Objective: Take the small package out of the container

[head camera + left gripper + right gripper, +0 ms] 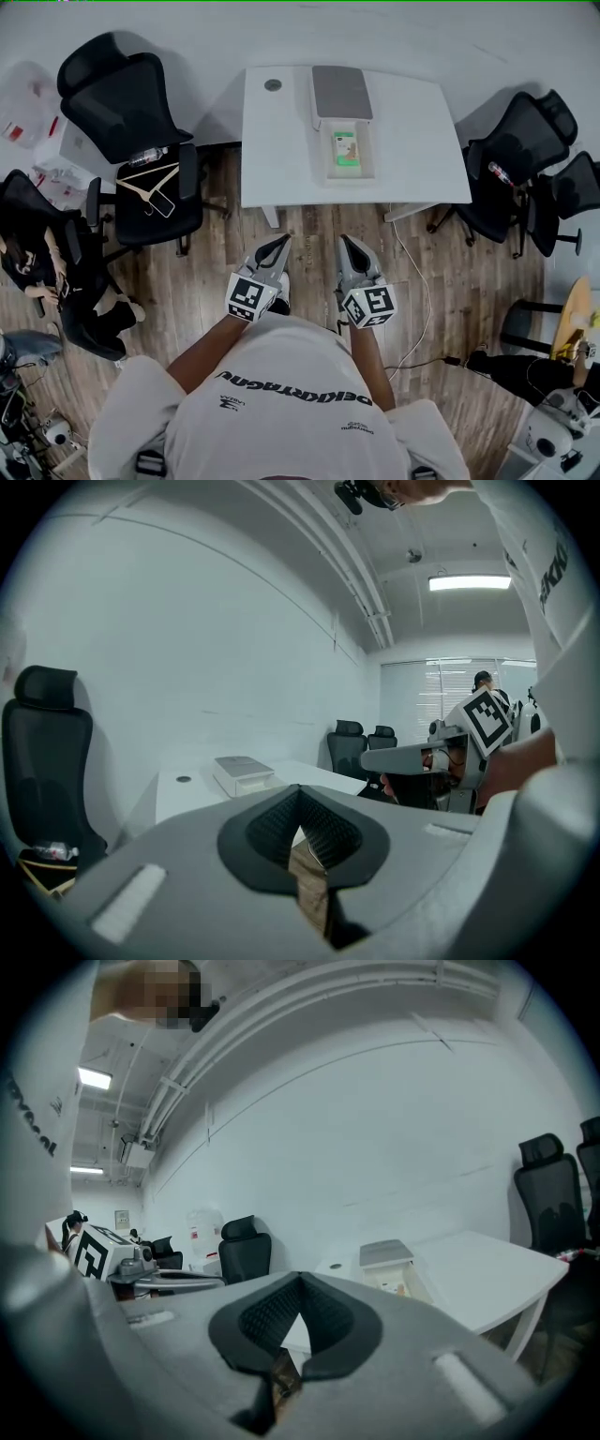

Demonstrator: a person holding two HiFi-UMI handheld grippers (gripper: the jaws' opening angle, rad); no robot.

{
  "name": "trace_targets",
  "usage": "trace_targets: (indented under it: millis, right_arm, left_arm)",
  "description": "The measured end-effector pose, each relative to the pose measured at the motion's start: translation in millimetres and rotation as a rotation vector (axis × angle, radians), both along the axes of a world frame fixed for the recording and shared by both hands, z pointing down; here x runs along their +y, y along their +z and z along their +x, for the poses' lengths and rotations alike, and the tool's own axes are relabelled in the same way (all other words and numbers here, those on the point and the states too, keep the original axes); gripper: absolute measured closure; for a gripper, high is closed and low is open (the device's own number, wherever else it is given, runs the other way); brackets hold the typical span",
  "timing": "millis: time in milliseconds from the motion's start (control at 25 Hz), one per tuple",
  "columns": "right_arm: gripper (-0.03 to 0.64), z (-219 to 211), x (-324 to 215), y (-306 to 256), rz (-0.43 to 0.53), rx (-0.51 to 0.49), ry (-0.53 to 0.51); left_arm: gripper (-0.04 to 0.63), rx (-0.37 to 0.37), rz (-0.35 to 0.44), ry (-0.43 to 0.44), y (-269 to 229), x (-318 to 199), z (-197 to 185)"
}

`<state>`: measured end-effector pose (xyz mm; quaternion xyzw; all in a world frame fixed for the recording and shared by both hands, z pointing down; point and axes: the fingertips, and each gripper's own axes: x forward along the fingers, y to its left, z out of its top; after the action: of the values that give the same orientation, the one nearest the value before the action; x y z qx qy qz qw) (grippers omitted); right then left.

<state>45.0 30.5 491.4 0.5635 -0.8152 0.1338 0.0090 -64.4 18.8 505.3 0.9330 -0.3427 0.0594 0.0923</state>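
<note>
Plank floor [187, 291] is spread under the whole scene, and a white table [281, 141] is set against the far wall. A black chair [131, 112] is placed at the table's left, its seat loaded with a hanger [150, 180] and a bottle [147, 156], and two more chairs [520, 159] are grouped at its right. The left gripper [279, 242] and the right gripper [345, 242] are held side by side over the floor, short of the table's near edge and well apart from everything on it. The fingers of both are seen pressed together at their tips with nothing caught between them; only floor is glimpsed through the small gap behind the tips. A clear container [330, 159] is laid on the table near its middle, and its grey lid [341, 94] is folded back flat behind it, toward the wall. The small package [347, 150], printed in green and orange, is found lying inside the container.
</note>
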Motion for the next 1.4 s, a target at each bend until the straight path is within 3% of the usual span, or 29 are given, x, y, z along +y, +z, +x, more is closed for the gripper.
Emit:
trace_targets:
  millis: [720, 1400]
  right_arm:
    - [0.617, 22.3, -70.4, 5.9, -0.063, 0.015, 0.082]
    - [0.617, 68.2, -148.8, 21.4, -0.088, 0.027, 0.084]
  left_arm:
    - [0.594, 0.006, -0.034, 0.027, 9.0, -69.7, 20.2]
    - [0.594, -0.02, -0.04, -0.045, 19.6, -133.7, 54.7]
